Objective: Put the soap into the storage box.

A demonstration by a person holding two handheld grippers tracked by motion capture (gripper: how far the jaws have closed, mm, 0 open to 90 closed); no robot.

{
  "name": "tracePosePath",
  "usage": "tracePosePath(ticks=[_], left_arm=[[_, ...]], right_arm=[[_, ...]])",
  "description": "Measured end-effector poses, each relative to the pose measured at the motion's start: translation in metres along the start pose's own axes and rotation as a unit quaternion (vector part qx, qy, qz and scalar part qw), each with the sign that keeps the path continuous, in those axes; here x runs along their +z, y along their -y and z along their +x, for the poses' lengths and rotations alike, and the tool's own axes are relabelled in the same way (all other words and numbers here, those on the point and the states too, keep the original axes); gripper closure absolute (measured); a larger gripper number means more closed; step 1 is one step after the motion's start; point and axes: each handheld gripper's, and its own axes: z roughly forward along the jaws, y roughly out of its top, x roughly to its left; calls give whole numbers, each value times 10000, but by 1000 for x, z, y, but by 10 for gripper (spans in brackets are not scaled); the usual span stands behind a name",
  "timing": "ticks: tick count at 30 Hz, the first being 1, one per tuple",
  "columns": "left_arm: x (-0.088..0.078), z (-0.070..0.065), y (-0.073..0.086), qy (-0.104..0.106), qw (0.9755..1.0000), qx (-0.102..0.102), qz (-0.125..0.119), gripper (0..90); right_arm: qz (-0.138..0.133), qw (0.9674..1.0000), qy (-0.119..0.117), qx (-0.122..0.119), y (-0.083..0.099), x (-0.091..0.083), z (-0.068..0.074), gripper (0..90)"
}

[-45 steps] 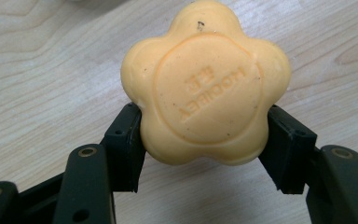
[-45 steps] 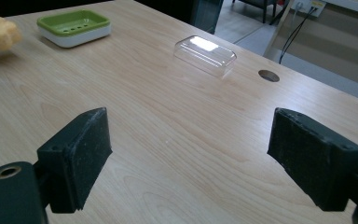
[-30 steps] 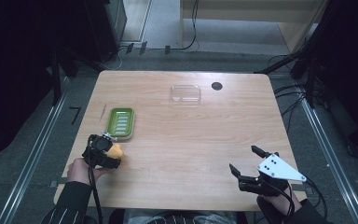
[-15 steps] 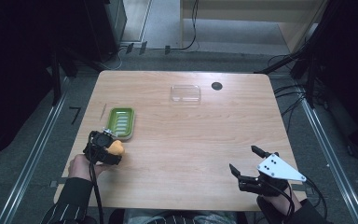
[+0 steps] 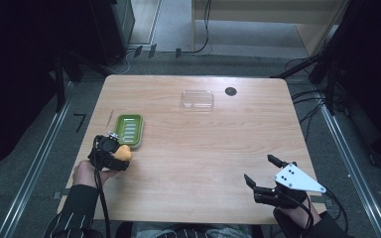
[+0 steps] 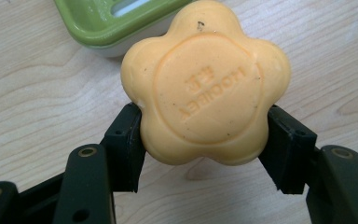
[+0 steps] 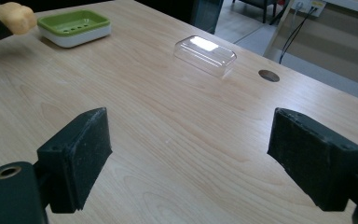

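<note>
Soap point(image 6: 205, 84) clamped in left gripper point(image 5: 113, 152) beside dish point(image 5: 129, 130); right gripper point(image 5: 264, 174) agape.

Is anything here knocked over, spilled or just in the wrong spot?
Nothing spilled or broken. The clear lid lies far across the table from the green soap dish it seems to belong with. The orange soap sits clamped in the left gripper beside the dish, not in it.
</note>
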Motion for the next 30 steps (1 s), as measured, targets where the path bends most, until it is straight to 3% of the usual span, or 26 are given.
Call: tracePosePath(ticks=[8, 30], left_arm=[[2, 0, -6, -92, 9999, 46, 2, 393], [-1, 10, -24, -53, 9998, -87, -175, 393]], right_arm=[[-3, 10000, 1, -20, 0, 0, 0, 134], [4, 10000, -3, -11, 0, 0, 0, 134]])
